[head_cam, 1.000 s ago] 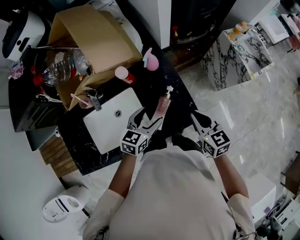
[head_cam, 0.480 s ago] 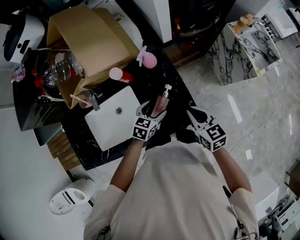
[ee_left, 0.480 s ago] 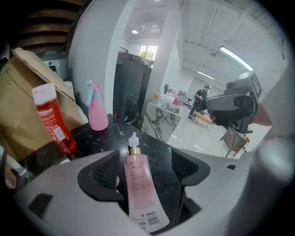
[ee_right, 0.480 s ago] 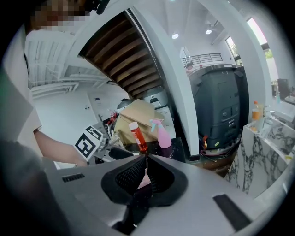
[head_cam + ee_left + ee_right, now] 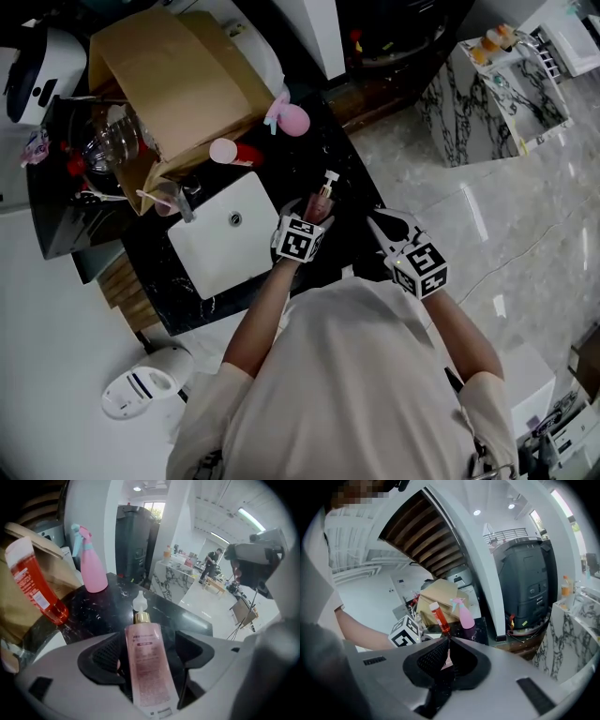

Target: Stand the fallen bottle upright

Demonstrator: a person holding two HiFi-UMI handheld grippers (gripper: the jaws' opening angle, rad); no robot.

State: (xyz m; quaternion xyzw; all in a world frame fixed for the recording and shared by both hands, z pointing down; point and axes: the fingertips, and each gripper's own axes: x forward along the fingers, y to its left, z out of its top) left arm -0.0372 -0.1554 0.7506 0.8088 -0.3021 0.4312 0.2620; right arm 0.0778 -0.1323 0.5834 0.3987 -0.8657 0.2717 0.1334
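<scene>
A pink pump bottle [image 5: 320, 200] lies on its side on the black counter [image 5: 352, 202], just right of the sink, with its white pump pointing away from me. My left gripper [image 5: 306, 210] reaches over it, jaws open on either side of the body. In the left gripper view the bottle [image 5: 147, 663] runs lengthwise between the two pads, with a narrow dark gap on the right. My right gripper [image 5: 382, 221] hovers off the counter's right edge, shut and holding nothing; its tips meet in the right gripper view [image 5: 448, 641].
A white sink [image 5: 225, 248] with a faucet [image 5: 184, 202] is left of the bottle. Farther back stand a red bottle [image 5: 234, 152], a pink spray bottle [image 5: 292, 117] and a cardboard box [image 5: 178, 75]. The counter drops off to a marble floor [image 5: 469, 216] on the right.
My left gripper has moved forward over the pink bottle, so the bottle now lies between its jaws. The right gripper has drifted slightly forward and stayed shut.
</scene>
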